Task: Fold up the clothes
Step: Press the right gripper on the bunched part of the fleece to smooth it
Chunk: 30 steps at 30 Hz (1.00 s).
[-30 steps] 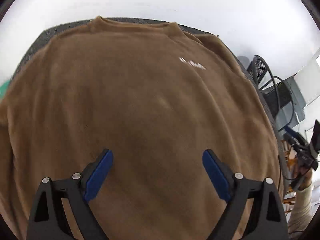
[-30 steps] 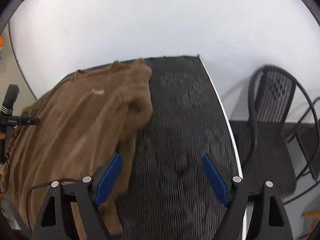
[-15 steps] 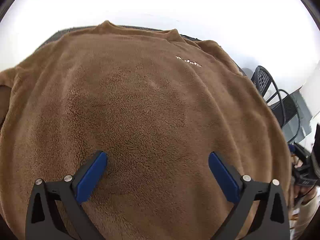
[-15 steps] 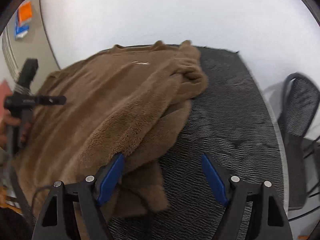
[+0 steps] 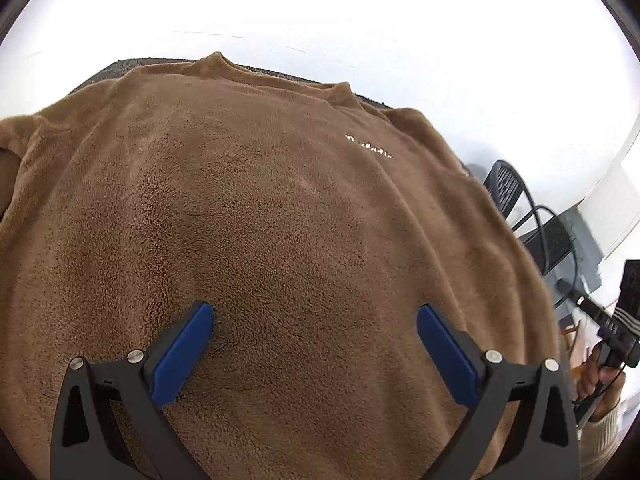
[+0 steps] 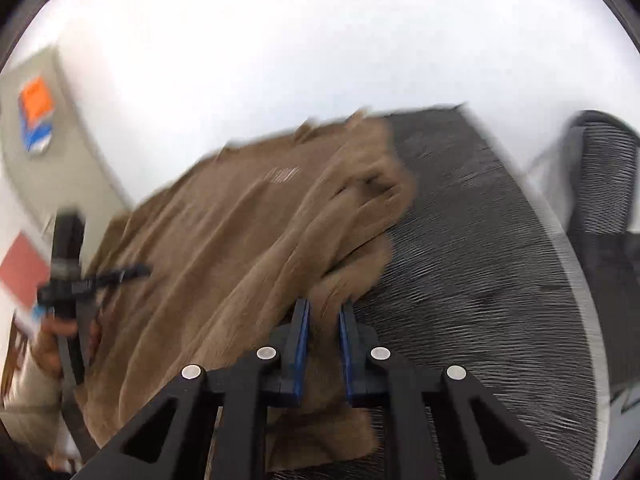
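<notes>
Right hand-held gripper (image 6: 323, 316): blue pads drawn close together, clamped on a fold of the brown fleece sweater (image 6: 224, 248); the cloth bunches up between the pads and spills below them. The pinched part is the sweater's right-hand side, a sleeve or side edge; this view is blurred, so I cannot tell which. Just beyond the pads that side lies heaped in a rumpled ridge.

Left hand-held gripper (image 5: 314, 328): jaws spread wide, nothing between them, pads low over the sweater's front. Whether they touch the fleece cannot be told.

Sweater (image 5: 280, 220): spread front-up on the dark ribbed surface (image 6: 480, 248), collar toward the far edge, small pale lettering (image 5: 368, 148) on the chest. It covers the left part of the surface; the right part lies bare out to the right edge.

A hand (image 6: 56, 340) in a pale sleeve holds the left tool's handle. Past the right edge, a black mesh chair (image 6: 608, 184). White wall (image 6: 320, 40) behind; an orange and blue sign (image 6: 36, 114) at far left.
</notes>
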Each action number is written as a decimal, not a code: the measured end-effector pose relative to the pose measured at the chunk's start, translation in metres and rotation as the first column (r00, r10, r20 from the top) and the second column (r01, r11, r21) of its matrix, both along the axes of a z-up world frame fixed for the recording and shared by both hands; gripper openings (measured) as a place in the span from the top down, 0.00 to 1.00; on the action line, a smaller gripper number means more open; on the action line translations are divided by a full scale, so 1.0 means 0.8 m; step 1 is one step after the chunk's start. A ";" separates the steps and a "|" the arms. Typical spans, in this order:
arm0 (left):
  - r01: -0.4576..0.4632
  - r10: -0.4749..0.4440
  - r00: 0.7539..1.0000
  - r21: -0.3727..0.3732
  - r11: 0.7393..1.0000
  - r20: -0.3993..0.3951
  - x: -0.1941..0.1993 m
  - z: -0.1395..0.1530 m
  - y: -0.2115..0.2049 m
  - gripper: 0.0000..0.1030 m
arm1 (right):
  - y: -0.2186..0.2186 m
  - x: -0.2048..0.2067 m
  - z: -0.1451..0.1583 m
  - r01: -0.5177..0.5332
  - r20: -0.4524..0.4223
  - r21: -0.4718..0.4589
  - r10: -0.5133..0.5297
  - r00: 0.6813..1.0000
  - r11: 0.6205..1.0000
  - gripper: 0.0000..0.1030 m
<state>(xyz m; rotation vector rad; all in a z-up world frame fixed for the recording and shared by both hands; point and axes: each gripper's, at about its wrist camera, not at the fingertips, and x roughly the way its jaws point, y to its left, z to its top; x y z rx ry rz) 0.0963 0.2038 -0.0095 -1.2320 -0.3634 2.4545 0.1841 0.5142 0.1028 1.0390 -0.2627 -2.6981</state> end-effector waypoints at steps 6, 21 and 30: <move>-0.003 0.003 1.000 0.016 1.000 -0.002 -0.007 -0.002 0.002 0.01 | 0.083 0.040 0.045 0.216 -0.114 -0.037 -0.219 0.969 0.976 0.91; -0.006 0.007 1.000 0.065 0.998 -0.005 -0.015 -0.008 -0.002 0.01 | 0.031 -0.027 -0.059 0.011 0.181 -0.322 0.050 0.982 0.947 0.48; -0.012 0.013 1.000 0.116 0.993 -0.005 -0.010 -0.008 -0.013 0.01 | -0.015 -0.041 -0.061 -0.050 0.205 -0.184 0.088 0.975 0.982 0.87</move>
